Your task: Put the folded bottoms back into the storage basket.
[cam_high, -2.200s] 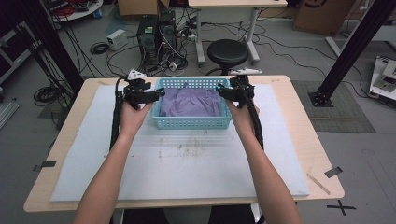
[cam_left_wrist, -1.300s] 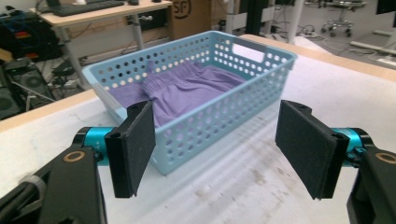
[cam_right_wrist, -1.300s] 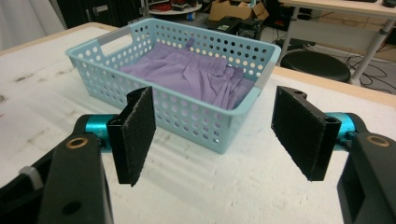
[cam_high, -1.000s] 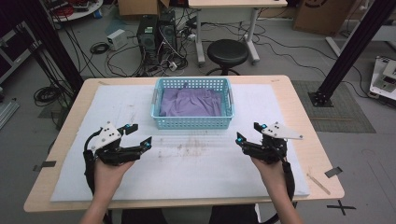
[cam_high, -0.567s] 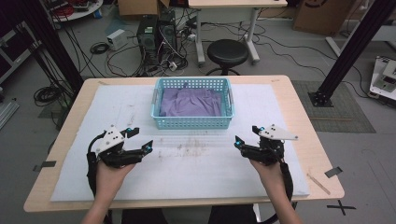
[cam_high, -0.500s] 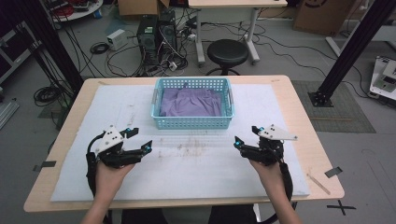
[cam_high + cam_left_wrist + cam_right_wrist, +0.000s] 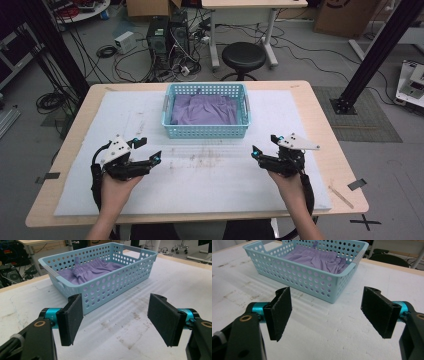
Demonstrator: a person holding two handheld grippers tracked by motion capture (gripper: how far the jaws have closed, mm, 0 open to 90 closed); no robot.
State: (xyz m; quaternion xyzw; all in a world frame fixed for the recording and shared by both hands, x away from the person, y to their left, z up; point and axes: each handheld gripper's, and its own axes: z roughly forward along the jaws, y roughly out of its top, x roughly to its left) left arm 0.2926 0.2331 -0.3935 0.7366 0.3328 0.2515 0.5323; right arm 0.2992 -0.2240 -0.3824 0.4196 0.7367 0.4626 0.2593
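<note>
Both hands are back near the person's edge of the worktop — two seconds ago they were up at the basket's ends, and for the last second they have barely shifted. The left gripper hovers low over the white sheet, jaws spread wide, nothing between them; the right gripper mirrors it, wide open and empty too. The pale blue basket sits at the far middle of the worktop, well apart from both grippers, its perforated walls upright. Inside lies the purple cloth — rumpled, an elastic band showing, filling most of the floor. The sheet bears brown smudges just in front of the basket. Beyond the worktop: a black stool, computer towers and loose cables on the grey floor.
</note>
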